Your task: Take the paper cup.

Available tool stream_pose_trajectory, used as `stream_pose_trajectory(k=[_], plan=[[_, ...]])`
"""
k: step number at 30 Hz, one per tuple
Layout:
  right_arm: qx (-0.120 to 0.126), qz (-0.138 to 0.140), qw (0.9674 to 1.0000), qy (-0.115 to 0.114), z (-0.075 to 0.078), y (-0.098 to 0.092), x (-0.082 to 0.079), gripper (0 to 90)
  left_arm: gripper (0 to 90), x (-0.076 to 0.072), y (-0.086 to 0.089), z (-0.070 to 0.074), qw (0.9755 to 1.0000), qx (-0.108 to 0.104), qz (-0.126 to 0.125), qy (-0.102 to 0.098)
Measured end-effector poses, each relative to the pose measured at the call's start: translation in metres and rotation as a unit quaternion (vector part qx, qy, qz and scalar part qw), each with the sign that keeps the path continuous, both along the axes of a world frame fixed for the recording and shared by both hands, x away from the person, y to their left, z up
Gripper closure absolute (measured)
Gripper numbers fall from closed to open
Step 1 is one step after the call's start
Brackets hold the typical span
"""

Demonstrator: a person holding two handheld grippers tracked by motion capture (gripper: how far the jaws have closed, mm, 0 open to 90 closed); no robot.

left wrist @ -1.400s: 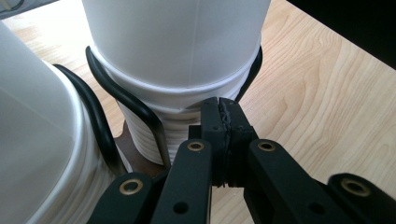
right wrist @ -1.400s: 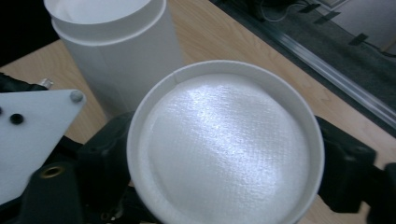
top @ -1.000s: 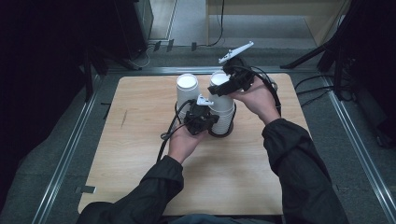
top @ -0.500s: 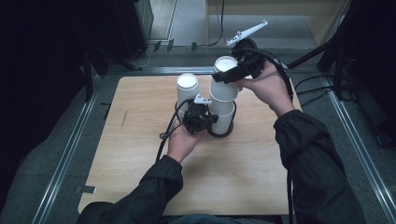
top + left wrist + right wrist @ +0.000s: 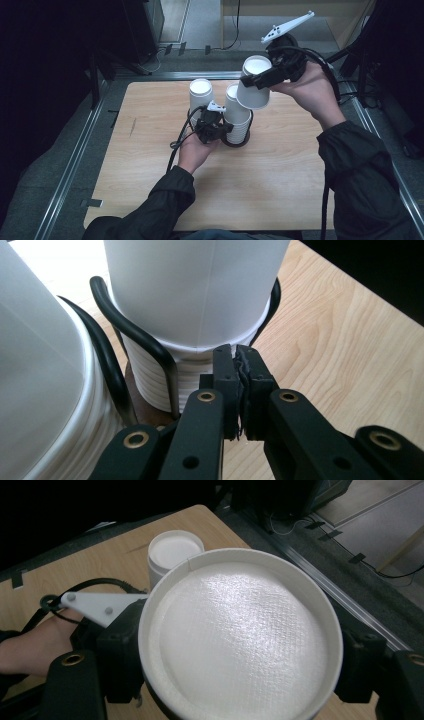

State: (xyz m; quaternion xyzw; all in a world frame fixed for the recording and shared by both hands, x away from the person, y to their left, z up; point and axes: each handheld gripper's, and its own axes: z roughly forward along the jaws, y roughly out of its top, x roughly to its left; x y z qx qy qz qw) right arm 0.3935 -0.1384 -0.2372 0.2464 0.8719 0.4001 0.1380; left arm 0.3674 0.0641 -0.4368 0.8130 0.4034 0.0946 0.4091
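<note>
Left gripper jaws pressed together, empty, at the black wire holder around the stack of white paper cups on the light wood table. Right gripper pinches one upside-down white paper cup above the stack. Second white cup stack behind.

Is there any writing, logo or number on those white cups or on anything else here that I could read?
None: no text can be read anywhere.
The lifted cup in the right gripper is plain white.
The cup stacks in the wire holder are blank too.
The table and the left gripper carry no label that shows.
</note>
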Motion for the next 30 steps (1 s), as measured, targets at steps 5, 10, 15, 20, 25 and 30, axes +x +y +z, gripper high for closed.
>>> stream_pose_trajectory(k=[5,10,15,20,25,30], plan=[[-0.015,0.011,0.9998,0.006,-0.006,-0.005,-0.01,24.3,86.3,-0.002,0.0,0.003,0.9999,-0.009,-0.008,0.0],[-0.021,0.018,0.9995,0.016,-0.019,-0.014,-0.019,24.3,84.1,-0.006,0.0,0.006,0.9996,-0.012,-0.022,0.009],[-0.017,0.027,0.9992,0.025,-0.032,-0.027,-0.029,24.3,80.6,-0.012,0.003,0.009,0.9975,-0.007,-0.068,0.017],[-0.004,0.03,0.9989,0.035,-0.043,-0.036,-0.037,24.3,76.5,-0.016,0.009,0.013,0.9952,-0.019,-0.094,0.02],[-0.008,0.039,0.9985,0.038,-0.061,-0.041,-0.044,24.2,71.9,-0.02,0.018,0.016,0.994,-0.017,-0.107,0.016],[-0.002,0.046,0.9978,0.048,-0.078,-0.042,-0.048,24.2,67.4,-0.023,0.027,0.012,0.9932,-0.001,-0.116,0.002]])
